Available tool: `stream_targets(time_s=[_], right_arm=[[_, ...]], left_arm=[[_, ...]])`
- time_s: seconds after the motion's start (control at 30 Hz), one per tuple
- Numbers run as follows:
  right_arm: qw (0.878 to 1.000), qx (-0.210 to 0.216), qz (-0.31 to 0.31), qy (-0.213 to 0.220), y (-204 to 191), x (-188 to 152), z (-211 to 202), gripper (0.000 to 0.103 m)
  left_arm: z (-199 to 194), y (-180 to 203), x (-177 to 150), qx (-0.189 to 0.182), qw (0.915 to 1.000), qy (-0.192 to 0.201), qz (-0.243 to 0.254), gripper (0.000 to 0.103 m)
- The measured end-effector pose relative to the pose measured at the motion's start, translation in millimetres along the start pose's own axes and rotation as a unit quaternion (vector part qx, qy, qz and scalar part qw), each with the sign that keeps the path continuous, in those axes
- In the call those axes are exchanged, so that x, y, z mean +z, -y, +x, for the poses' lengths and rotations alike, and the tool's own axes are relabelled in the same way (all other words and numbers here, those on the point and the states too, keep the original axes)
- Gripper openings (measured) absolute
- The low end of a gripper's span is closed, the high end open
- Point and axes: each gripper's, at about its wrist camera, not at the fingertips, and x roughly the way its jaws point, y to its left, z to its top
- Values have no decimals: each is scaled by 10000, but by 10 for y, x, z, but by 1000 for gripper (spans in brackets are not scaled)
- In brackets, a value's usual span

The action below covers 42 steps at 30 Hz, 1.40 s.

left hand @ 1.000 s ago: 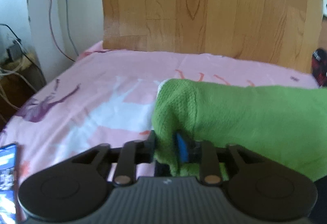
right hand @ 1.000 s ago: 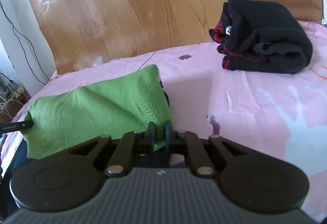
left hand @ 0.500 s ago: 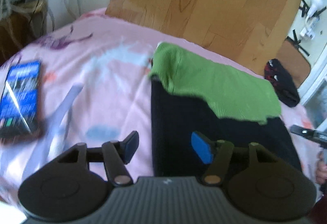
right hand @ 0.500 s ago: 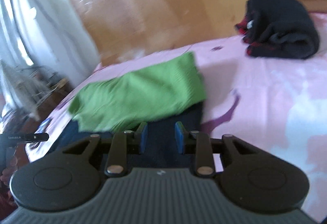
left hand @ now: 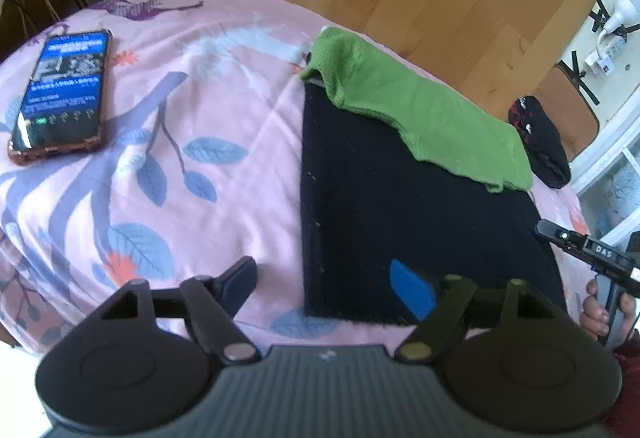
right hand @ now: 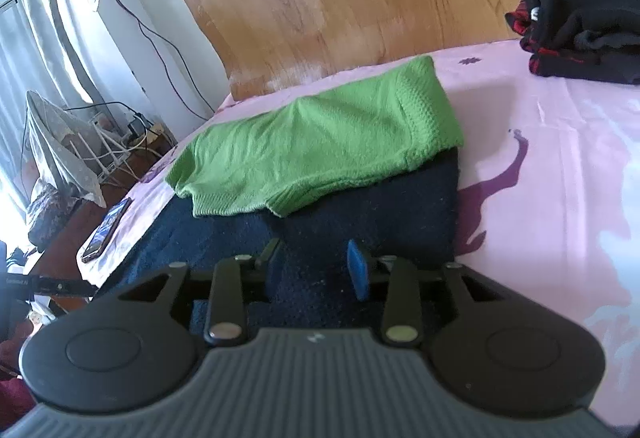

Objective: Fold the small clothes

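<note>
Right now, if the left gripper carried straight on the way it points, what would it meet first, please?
Probably the bed: the open left gripper points down at the left edge of the dark cloth, so it would meet that edge or the pink sheet beside it. Depth is unclear.

Pink bed (left hand: 224, 174) carries dark cloth (left hand: 400, 222), phone (left hand: 60, 94), black bundle (right hand: 580, 26).

Knitted green garment (left hand: 420, 114), glossy phone (left hand: 60, 90)

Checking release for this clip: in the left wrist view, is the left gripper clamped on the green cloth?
No. The left gripper stands open and empty, well short of the green cloth.
</note>
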Motion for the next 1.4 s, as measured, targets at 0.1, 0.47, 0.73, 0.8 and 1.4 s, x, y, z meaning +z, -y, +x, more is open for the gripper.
stream_targets(time_s=[0.1, 0.47, 0.73, 0.8, 1.4], right_arm=[[10000, -50, 42, 7, 22, -46, -25, 40], [9978, -656, 126, 48, 136, -195, -502, 40], [9967, -359, 27, -721, -35, -562, -693, 22], [9969, -269, -224, -707, -164, -637, -624, 11], [9816, -1204, 875, 1197, 508, 1108, 484, 48]], left_arm=[[29, 46, 10, -197, 9997, -108, -43, 62], [9, 58, 154, -533, 9981, -269, -166, 9], [-3, 78, 313, -948, 9949, -59, -340, 9], [24, 61, 364, -1026, 9939, -27, -406, 9], [715, -94, 1583, -404, 9850, 840, -1453, 40]])
